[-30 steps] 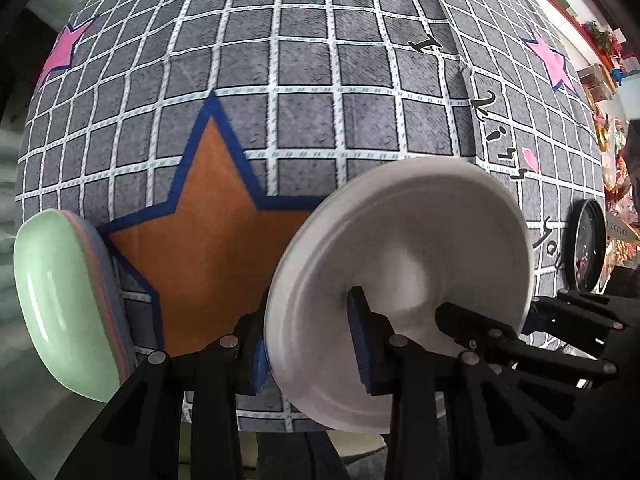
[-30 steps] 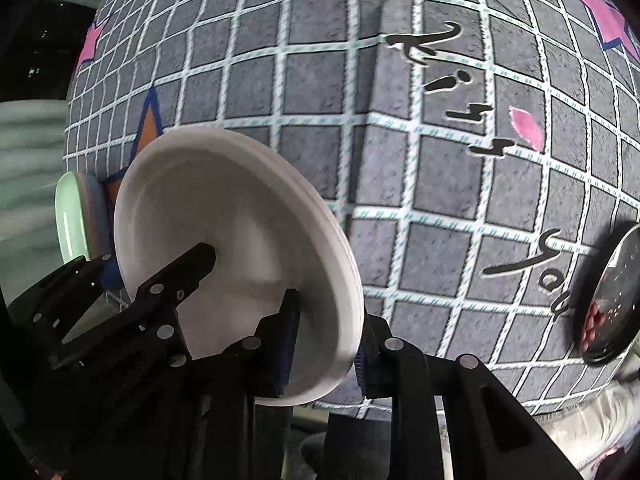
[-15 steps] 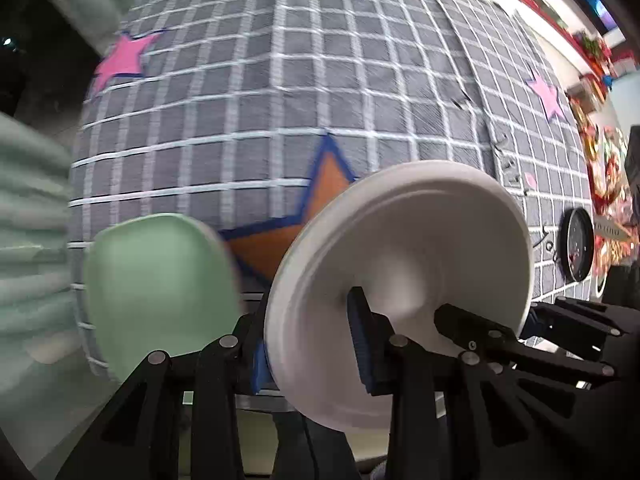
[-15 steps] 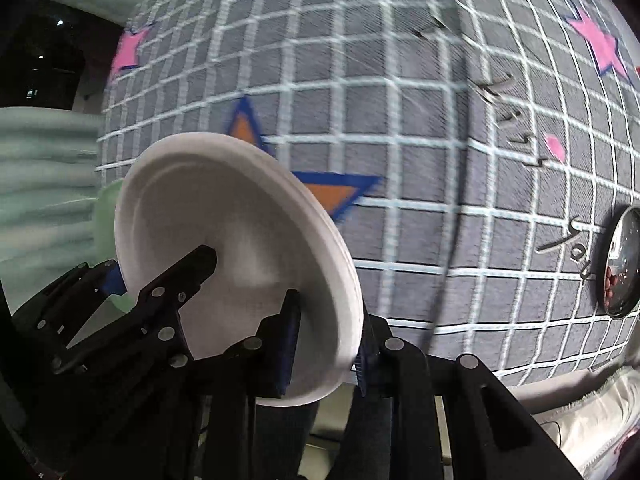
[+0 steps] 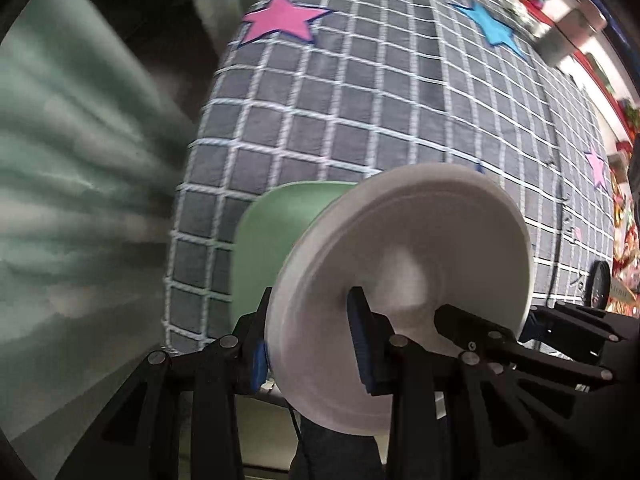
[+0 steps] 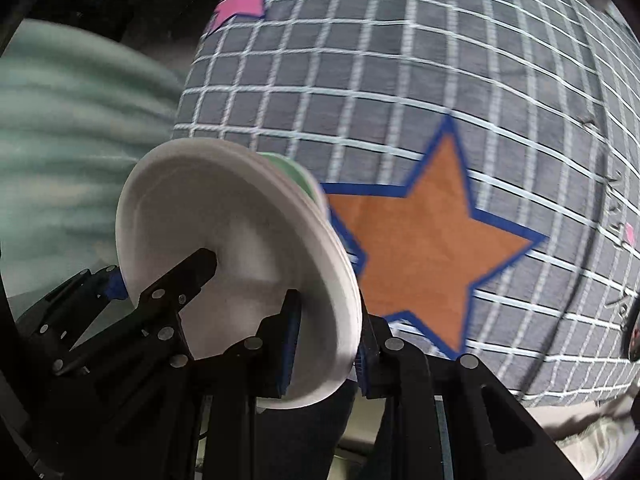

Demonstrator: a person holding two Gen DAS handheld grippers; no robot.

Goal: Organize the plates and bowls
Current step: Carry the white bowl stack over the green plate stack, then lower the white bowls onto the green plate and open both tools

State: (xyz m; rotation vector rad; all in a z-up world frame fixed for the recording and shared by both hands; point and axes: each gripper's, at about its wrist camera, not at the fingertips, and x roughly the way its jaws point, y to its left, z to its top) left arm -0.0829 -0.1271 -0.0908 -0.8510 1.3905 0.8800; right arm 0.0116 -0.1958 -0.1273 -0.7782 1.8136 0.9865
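Note:
A white plate (image 5: 400,260) hangs tilted above the table, held at two opposite sides of its rim. My left gripper (image 5: 310,352) is shut on its left rim, and my right gripper (image 6: 326,350) is shut on the opposite rim. Each gripper also shows in the other's view, the right gripper (image 5: 520,332) at the plate's far edge and the left gripper (image 6: 120,280) likewise. A pale green plate (image 5: 272,240) lies on the cloth near the table's left edge, partly hidden behind the white plate. In the right wrist view only a sliver of the green plate (image 6: 296,172) peeks past the white plate (image 6: 224,240).
The table wears a grey checked cloth (image 5: 380,100) with pink, blue and orange stars (image 6: 424,240). A dark round dish (image 5: 600,284) sits at the far right. The table's left edge (image 5: 176,240) drops off to a blurred green floor. Cluttered shelves line the back right.
Both grippers have carried the white plate leftward across the table. The green plate, earlier off to the left, now sits right behind the white plate. The orange star slid out to the right.

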